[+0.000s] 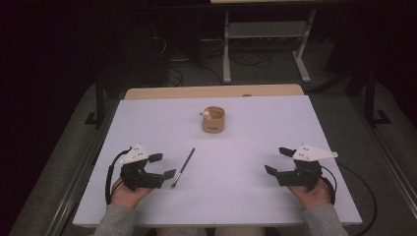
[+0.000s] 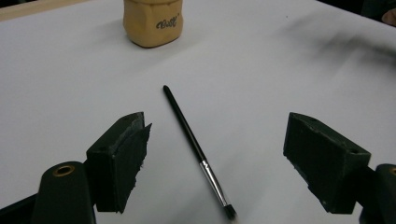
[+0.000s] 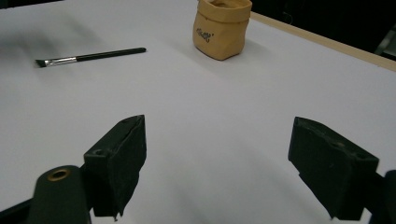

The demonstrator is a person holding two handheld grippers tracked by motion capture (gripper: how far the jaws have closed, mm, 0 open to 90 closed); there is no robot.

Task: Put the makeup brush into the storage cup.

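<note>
**Two hand-held grippers wait, empty**

Two hand-held grippers, left [image 1: 164,165] and right [image 1: 276,160], rest wide open on the white tabletop [image 1: 246,142]. A paintbrush [image 1: 183,167] lies beside the left; beyond sits a tan pouch [image 1: 213,120]. Likely next: grasping the brush.

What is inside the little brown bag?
A small pale thing pokes out at the rim of the bag. What it is cannot be told. The rest of the inside is hidden by the bag's walls.
</note>
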